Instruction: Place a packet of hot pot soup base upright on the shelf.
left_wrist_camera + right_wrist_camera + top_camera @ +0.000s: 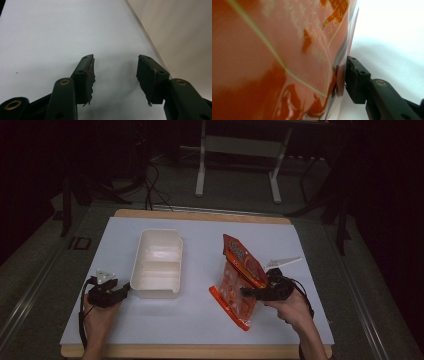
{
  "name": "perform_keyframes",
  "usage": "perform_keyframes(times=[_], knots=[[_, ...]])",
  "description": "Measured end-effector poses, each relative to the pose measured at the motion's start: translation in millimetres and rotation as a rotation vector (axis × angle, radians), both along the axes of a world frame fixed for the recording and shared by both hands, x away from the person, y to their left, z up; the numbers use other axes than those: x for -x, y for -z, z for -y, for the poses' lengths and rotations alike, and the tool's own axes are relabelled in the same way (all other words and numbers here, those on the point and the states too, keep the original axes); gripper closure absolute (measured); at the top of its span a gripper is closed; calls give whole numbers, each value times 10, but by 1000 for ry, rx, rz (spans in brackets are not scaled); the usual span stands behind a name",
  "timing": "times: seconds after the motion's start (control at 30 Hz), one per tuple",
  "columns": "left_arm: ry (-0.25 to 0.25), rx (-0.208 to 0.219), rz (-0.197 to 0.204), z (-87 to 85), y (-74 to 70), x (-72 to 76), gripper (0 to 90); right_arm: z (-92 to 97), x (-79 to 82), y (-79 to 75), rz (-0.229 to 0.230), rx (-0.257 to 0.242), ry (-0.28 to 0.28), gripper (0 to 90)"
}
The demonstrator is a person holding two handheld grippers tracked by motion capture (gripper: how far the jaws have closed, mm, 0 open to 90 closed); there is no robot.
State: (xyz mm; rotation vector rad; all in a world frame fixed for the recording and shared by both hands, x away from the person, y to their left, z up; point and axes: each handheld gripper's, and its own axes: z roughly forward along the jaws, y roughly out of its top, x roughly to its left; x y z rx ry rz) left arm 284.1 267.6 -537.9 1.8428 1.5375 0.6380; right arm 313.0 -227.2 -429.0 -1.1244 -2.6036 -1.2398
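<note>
A red snack bag (241,262) stands tilted at the right of the white mat, its clear lower part resting on the mat. My right gripper (248,293) reaches into it from the right with its jaws apart around the bag. In the right gripper view the bag (274,62) is close up; one finger (357,80) lies at its edge and the other jaw is hidden behind it. A white two-compartment box (155,292) sits left of centre, empty. My left gripper (125,290) rests on the mat beside the box's near left corner, open (116,65) with nothing between its jaws.
A white strip (282,261) lies on the mat just beyond the right hand. The box wall (187,37) is close on the right in the left gripper view. The white mat (200,315) covers a wooden table; a table frame and cables stand beyond it.
</note>
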Motion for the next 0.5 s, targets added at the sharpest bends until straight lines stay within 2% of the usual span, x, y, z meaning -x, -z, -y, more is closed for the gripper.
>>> perform_keyframes(times=[0.17,0.5], knots=[[2,0,0,-1,0,-2,487,-55,-10,-51,7,28,0,570],[0,3,1,-5,-2,0,485,-50,-83,-232,27,24,-12,526]])
